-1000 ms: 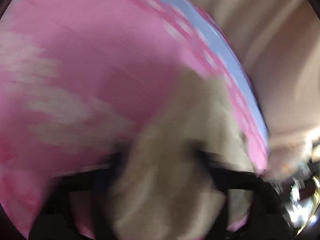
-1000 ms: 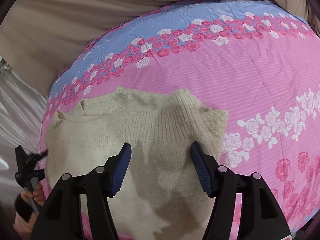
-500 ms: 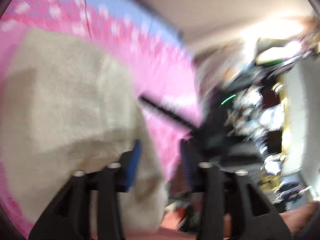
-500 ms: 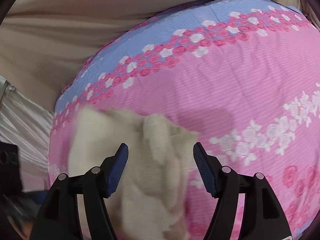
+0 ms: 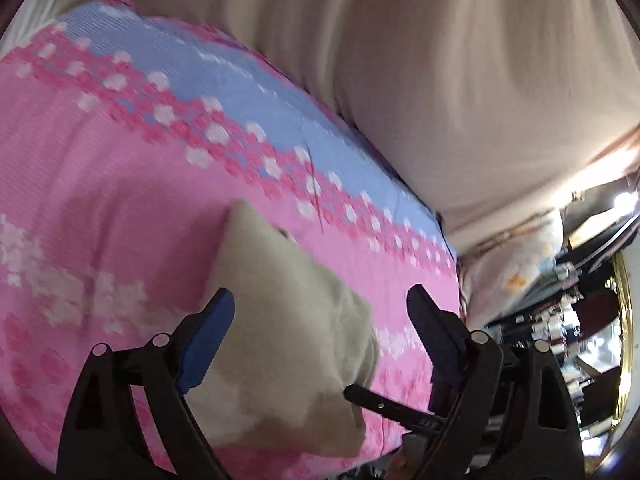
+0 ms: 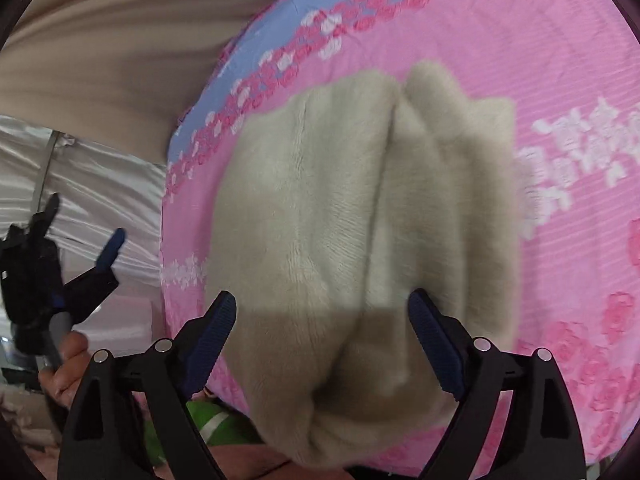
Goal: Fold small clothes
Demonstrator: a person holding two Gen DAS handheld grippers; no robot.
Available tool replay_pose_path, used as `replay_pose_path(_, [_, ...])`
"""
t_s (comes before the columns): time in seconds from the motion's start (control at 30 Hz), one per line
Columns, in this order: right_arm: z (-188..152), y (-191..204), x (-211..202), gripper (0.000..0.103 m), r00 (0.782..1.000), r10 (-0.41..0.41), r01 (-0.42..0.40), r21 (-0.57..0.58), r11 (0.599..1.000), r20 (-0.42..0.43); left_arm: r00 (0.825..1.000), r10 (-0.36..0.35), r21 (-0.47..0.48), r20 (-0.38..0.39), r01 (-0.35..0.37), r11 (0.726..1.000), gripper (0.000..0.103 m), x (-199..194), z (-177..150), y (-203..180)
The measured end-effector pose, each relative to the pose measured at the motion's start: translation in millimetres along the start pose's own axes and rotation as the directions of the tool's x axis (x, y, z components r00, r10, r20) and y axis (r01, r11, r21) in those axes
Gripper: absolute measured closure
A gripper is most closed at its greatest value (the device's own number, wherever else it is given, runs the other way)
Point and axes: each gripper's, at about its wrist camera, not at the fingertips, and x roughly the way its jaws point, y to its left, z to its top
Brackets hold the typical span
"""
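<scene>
Folded over on itself, the cream knit sweater (image 6: 360,216) lies on the bed, on a pink bedsheet (image 6: 560,80) printed with rose bands and a blue stripe (image 6: 256,44) along its far edge. In the right wrist view the sweater fills the middle of the frame, a long crease running down it, its near end bunched at the edge of the bed. The right gripper (image 6: 322,344) hangs just above that near end, its blue-padded fingers (image 6: 210,332) spread wide with nothing between them but the knit below; whether they touch it cannot be told. The left gripper (image 5: 320,344) also has its fingers (image 5: 206,340) spread apart, empty, over a corner of the sweater (image 5: 288,320). From the right wrist, the left gripper (image 6: 80,264) shows off the bed's edge, held in a hand (image 6: 66,364). Beige curtain (image 5: 440,60) hangs behind the bed. No containers show, and no writing can be read; the left view is blurred.
</scene>
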Motion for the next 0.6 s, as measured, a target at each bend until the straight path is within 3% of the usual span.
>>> replay_pose_path(0.03, [4,8,3,0.078,1.0,-0.016,0.015,-0.036,0.999,-0.01,1.0,0.005,-0.007,0.016,-0.005,1.0,0.017,-3,3,3])
replay_pose_path(0.07, [7,16,-3,0.087,1.0,-0.027,0.027,-0.066,0.997,-0.002,1.0,0.013,-0.011,0.023,-0.013,1.0,0.017,-3,2,3])
replay_pose_path(0.17, [12,27,-40,0.088,0.994,-0.074,0.084,-0.127,0.988,0.079,1.0,0.019,-0.016,0.012,-0.019,1.0,0.016,2,-6,9])
replay_pose_path(0.23, [8,10,-50,0.088,0.985,-0.15,0.159,-0.12,0.98,0.085,0.999,0.035,-0.003,-0.014,-0.035,0.999,0.013,11,-19,12])
replay_pose_path(0.27, [6,1,-45,0.083,0.976,-0.205,0.213,-0.13,0.968,0.073,0.999,0.046,0.0,-0.026,-0.046,0.999,0.011,14,-25,17])
replay_pose_path(0.3, [3,-9,-36,0.068,0.963,-0.263,0.268,-0.14,0.953,0.051,0.997,0.06,-0.003,-0.044,-0.06,0.998,0.011,21,-31,26])
replay_pose_path(0.37, [4,-20,-27,0.061,0.963,-0.268,0.269,-0.116,0.956,0.027,0.991,0.075,-0.016,-0.114,-0.077,0.997,0.011,50,-43,45])
replay_pose_path(0.43, [7,-15,-34,0.053,0.96,-0.271,0.277,-0.081,0.957,0.074,0.974,0.118,-0.034,-0.194,-0.127,0.991,0.011,78,-50,60])
replay_pose_path(0.5, [8,-11,-46,0.028,0.92,-0.36,0.372,-0.063,0.926,0.153,0.966,0.098,-0.043,-0.237,-0.112,0.993,0.011,95,-55,66])
replay_pose_path(0.53, [8,-10,-53,0.025,0.901,-0.386,0.403,-0.053,0.914,0.197,0.962,0.108,-0.034,-0.253,-0.12,0.992,0.011,102,-57,65])
replay_pose_path(0.6, [11,-20,-55,0.017,0.902,-0.382,0.395,-0.03,0.918,0.2,0.96,0.08,0.006,-0.269,-0.081,0.997,0.011,111,-61,56])
